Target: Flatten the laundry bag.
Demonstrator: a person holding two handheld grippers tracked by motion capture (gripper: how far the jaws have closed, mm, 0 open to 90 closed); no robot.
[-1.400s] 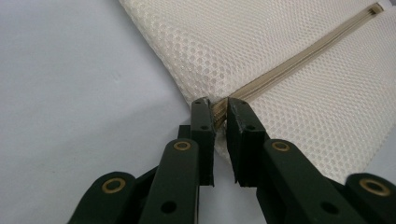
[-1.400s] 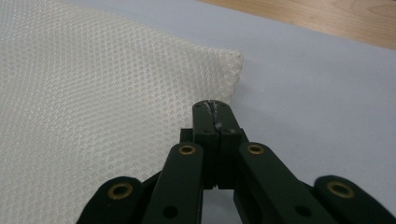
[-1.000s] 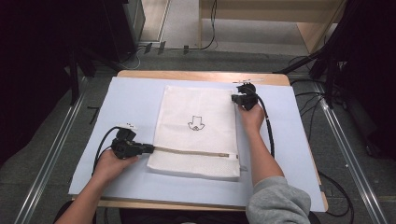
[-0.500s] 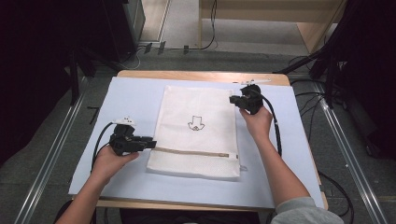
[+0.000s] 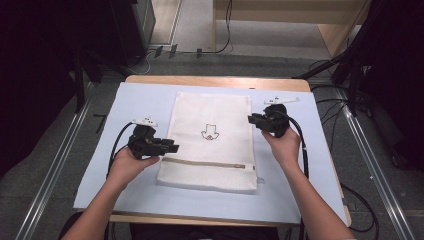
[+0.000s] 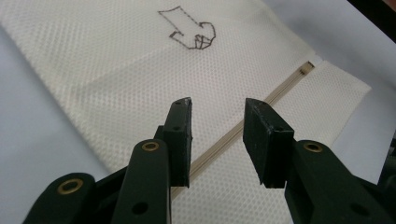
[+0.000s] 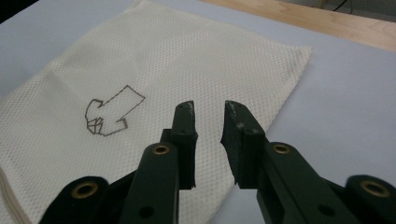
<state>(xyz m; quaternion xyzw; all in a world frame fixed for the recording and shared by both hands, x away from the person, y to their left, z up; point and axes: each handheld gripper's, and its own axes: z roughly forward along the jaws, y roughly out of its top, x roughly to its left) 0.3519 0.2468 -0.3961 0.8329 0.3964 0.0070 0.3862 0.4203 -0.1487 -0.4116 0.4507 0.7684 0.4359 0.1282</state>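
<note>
We see a big white mesh bag [image 5: 210, 140] lying flat on the pale sheet [image 5: 300, 200] that covers the table [image 5: 215, 81]. It lies in the middle, between our two hands, with its zipper [image 5: 205, 163] near the edge closest to us.

A second ago both grippers were down at the bag's sides. Now both hands have lifted up and away from it. The left gripper [image 5: 170, 148] hangs over the bag's left edge, near the zipper. The right gripper [image 5: 252, 120] hangs just beside the bag's right edge, farther up. The jaws of both have just been opening. The left ones stand about half open and the right ones a bit narrower, and nothing is between them. We think this means we have let go of the bag and the laying flat is done, or nearly done.

Some things are hard to tell. We cannot see if anything is inside the bag. The little drawing [image 5: 211, 132] on it is too small to read from above. The zipper pull is too tiny to find.
</note>
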